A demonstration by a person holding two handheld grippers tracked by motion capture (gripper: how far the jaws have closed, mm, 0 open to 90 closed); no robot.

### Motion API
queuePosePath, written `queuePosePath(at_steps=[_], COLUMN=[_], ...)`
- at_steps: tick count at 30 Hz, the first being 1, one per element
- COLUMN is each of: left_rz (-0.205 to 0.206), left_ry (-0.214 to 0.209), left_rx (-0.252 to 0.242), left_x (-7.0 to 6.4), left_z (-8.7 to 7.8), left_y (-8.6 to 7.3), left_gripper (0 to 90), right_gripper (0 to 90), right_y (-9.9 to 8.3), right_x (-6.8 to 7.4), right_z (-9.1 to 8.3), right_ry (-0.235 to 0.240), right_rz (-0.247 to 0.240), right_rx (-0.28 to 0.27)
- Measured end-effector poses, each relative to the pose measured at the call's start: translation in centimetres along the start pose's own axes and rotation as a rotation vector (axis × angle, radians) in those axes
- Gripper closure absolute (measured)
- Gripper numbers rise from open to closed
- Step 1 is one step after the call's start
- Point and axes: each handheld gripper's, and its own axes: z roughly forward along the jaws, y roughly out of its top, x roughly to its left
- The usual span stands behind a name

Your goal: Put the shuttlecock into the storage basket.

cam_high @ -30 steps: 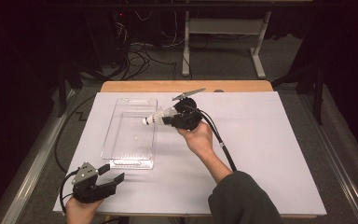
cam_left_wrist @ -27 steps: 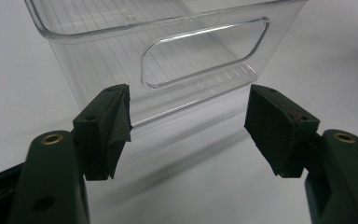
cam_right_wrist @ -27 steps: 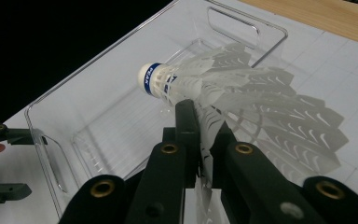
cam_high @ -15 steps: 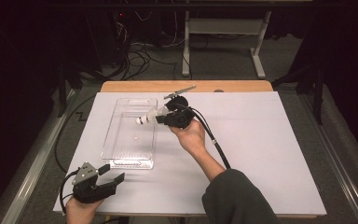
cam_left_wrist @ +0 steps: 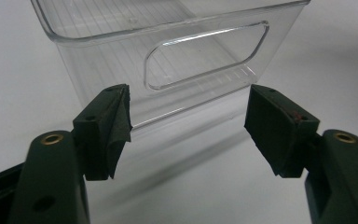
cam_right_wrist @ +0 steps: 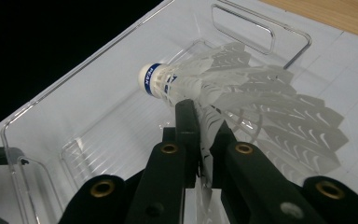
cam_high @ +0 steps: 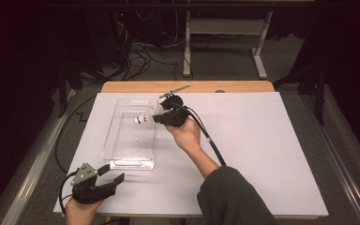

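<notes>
High view, right tongs point(cam_high: 155, 117): clenched on the shuttlecock's point(cam_high: 143, 118) feathers, over the clear bin's point(cam_high: 122, 154) far end, twelve o'clock.
Left tongs point(cam_high: 113, 176): released, jaws wide, holding nothing, on the worktop point(cam_high: 262, 154) at seven o'clock.

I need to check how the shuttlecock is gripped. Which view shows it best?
The right gripper view: the shuttlecock is close up, its feather skirt pinched between the right gripper jaws over the clear bin. The high view shows it small; the left gripper view shows just the bin's handle end.
</notes>
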Motion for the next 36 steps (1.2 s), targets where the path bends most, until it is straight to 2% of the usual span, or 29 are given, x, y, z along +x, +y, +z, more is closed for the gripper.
queuePosePath(at_steps=[21,36], left_rz=[-0.006,-0.014], left_ry=[-0.009,-0.012], left_rx=[-0.004,-0.010], left_x=[0.1,0.2], left_z=[0.0,-0.1], left_y=[0.0,0.0], left_gripper=[32.3,32.3], right_gripper=[89.0,88.9], right_y=[1.9,2.8], right_x=[0.9,1.6], right_z=[3.2,5.9], right_ry=[-0.010,-0.028], right_rz=[-0.007,-0.013], right_rx=[0.031,0.075])
